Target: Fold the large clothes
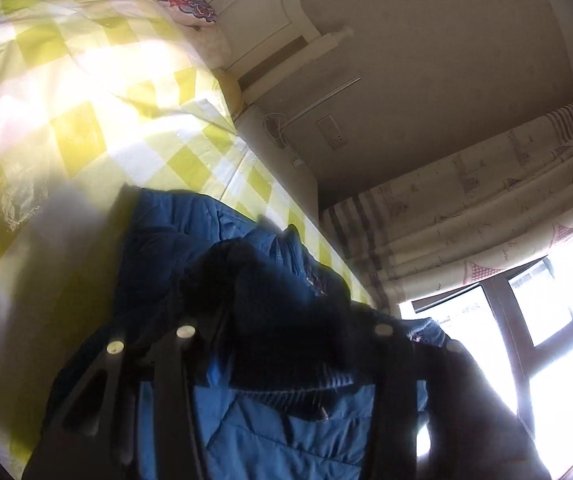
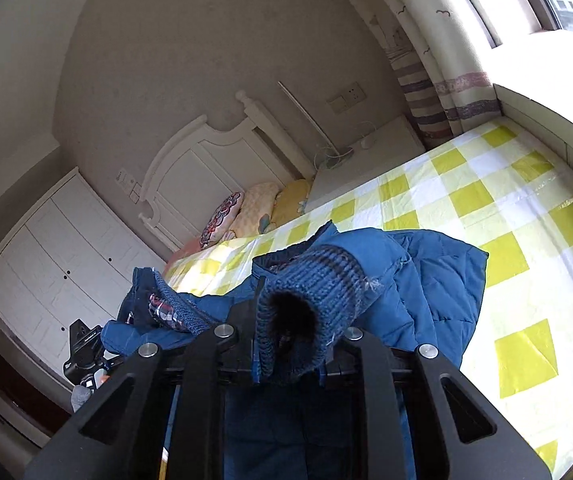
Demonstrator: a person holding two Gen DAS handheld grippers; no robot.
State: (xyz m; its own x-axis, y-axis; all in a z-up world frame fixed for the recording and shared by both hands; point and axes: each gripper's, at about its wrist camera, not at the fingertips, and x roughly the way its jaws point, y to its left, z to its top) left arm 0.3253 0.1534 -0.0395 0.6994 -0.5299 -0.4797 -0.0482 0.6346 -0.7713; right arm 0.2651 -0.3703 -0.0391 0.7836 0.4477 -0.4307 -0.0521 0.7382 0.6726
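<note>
A blue quilted jacket (image 2: 438, 288) hangs between both grippers, partly lifted off the bed. My right gripper (image 2: 290, 320) is shut on its striped knit cuff (image 2: 318, 280), which bunches up between the fingers. In the left wrist view the jacket (image 1: 270, 432) drapes over my left gripper (image 1: 286, 312). A dark knit cuff (image 1: 270, 280) covers the fingertips, so the jaws are hidden. The right wrist view shows the left gripper's black body (image 2: 84, 346) at lower left, under a fold with plaid lining (image 2: 162, 308).
The bed has a yellow-and-white checked sheet (image 2: 486, 208) under clear plastic. Pillows (image 2: 246, 212) lean on a white headboard (image 2: 206, 160). A white wardrobe (image 2: 66, 260) stands left, a nightstand (image 2: 366, 156) beyond the bed. Curtains (image 1: 486, 208) and a bright window (image 1: 546, 320) are close.
</note>
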